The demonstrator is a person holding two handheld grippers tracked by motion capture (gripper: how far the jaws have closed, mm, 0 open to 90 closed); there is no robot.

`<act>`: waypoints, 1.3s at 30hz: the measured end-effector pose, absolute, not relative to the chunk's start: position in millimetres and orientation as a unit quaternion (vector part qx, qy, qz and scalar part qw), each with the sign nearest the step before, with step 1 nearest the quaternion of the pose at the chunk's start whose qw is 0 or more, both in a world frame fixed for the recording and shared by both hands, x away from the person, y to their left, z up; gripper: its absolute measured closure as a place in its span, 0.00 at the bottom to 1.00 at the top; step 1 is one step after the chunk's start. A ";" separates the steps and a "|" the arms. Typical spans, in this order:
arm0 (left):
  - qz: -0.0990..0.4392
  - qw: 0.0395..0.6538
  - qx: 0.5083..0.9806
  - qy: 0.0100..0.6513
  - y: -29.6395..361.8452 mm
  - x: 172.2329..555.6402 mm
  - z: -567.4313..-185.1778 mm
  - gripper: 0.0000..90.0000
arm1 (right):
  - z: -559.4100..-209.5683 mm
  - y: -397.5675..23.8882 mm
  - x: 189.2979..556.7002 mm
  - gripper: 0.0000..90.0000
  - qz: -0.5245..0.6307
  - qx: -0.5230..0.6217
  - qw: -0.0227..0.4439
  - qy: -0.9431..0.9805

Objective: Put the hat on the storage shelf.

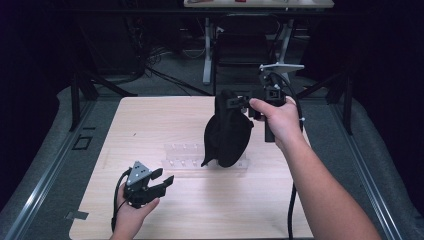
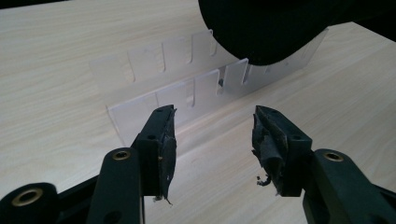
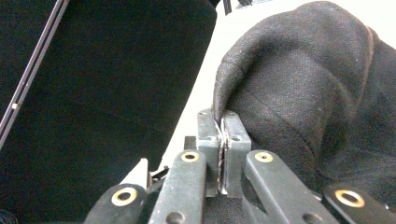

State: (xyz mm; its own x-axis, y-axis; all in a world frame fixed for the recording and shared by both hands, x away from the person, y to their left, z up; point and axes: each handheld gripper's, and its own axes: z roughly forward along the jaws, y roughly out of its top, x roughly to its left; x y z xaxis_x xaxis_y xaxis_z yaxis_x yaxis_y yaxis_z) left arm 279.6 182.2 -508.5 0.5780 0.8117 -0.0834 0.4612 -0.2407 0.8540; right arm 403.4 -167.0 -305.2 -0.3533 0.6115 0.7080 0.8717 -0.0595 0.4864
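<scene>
Your right gripper (image 1: pixel 243 102) pinches only a fold of the black cap (image 1: pixel 227 131), hanging mid-frame over the clear slotted rack (image 1: pixel 182 156); it could slip. Your left gripper (image 1: pixel 161 181) waits spread, lower left.

From my station, the black cloth item (image 1: pixel 227 131) covered the right end of the clear slotted rack (image 1: pixel 182 155); in the left gripper view its upper part ran past the top edge. I could not identify the cloth's type.
</scene>
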 end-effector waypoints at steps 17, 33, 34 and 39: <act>0.196 0.458 0.781 0.377 140.3 295.9 -487.7 0.61 | -306.2 -153.9 406.5 0.98 -0.484 -0.542 0.148 -0.671; 0.191 0.444 0.805 0.343 105.1 300.7 -483.9 0.70 | -308.7 -144.1 405.7 0.98 -0.489 -0.535 0.156 -0.671; 0.191 0.444 0.807 0.341 102.9 301.1 -483.9 0.70 | -308.8 -143.9 405.5 0.98 -0.489 -0.535 0.156 -0.671; 0.191 0.443 0.808 0.338 94.4 302.8 -483.6 0.71 | -309.1 -142.3 404.9 0.98 -0.489 -0.532 0.158 -0.673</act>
